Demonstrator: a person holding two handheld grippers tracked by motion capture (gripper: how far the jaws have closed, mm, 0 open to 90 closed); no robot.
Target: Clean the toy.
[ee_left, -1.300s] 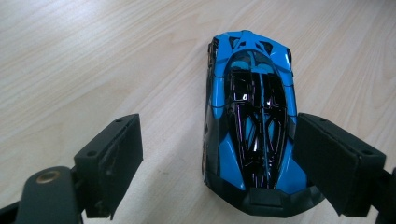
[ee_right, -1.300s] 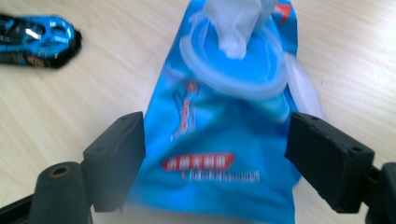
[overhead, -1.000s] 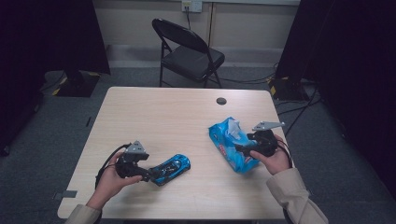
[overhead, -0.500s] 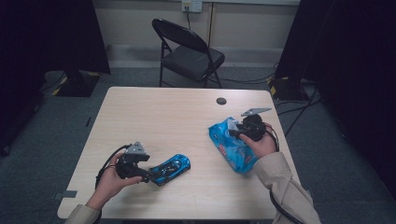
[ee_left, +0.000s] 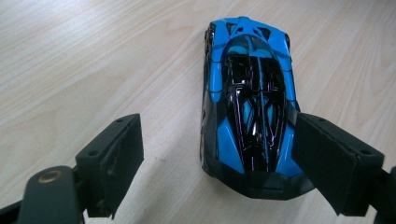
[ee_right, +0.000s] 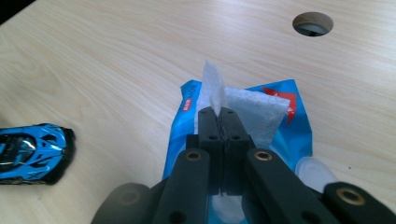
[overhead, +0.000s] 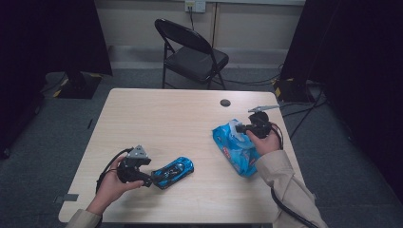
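Note:
A blue and black toy car (overhead: 174, 171) lies near the table's front edge. My left gripper (overhead: 151, 180) sits at its tail, open. In the left gripper view the car (ee_left: 252, 93) is between the jaws of the left gripper (ee_left: 217, 126): the right pad is at its flank, the left pad well apart. A blue wet-wipe pack (overhead: 236, 149) lies on the right side. My right gripper (ee_right: 224, 113) has just been closing and is now shut on a white wipe (ee_right: 212, 86) that sticks up from the pack (ee_right: 289, 133). In the high view the right gripper (overhead: 240, 127) is over the pack's far end.
A round cable hole (overhead: 225, 102) is in the wooden table (overhead: 157, 123) behind the pack. A black folding chair (overhead: 192, 52) stands beyond the far edge. Dark curtains hang on both sides, and cables lie on the floor at the right.
The right gripper has moved from the pack's right side to its far end and closed its jaws on the white wipe. The left gripper and the car have not moved.

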